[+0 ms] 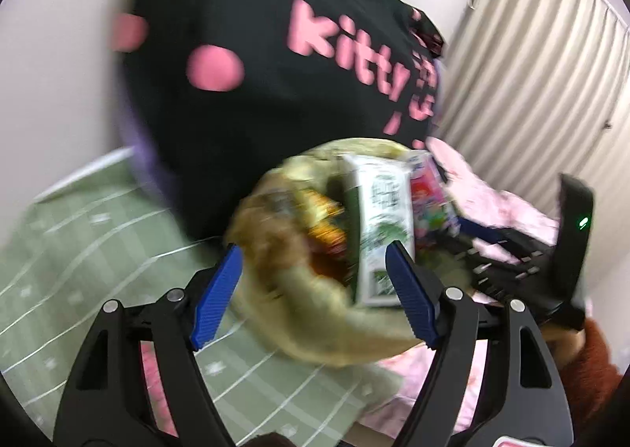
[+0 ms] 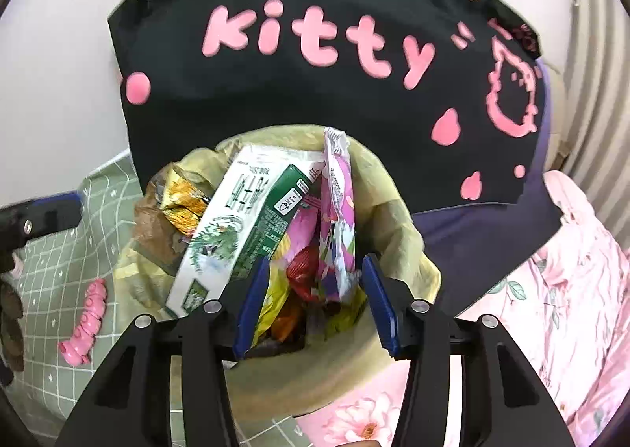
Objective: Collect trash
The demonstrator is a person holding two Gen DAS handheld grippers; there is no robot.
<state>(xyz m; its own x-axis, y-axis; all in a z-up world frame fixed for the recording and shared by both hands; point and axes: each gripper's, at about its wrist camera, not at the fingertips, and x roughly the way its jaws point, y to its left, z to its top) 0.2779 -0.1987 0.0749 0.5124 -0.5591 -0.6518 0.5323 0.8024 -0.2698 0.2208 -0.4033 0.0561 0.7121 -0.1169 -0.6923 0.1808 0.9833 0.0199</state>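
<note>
Left claw (image 1: 313,293) gapes wide and empty by the trash bag (image 2: 397,234) on the bed; right claw (image 2: 311,301) hangs open above it. That tall carton (image 2: 236,226) leans out and might topple the soft bag.

Motion-blurred trash bag (image 1: 299,313), lower contents hidden

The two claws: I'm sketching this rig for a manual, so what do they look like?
Both match. The left claw and the right claw each have black angular plastic linkage arms with triangular cut-outs, round silver pivot pins and two flat blue ribbed finger pads. No cables or sleeves show.
</note>
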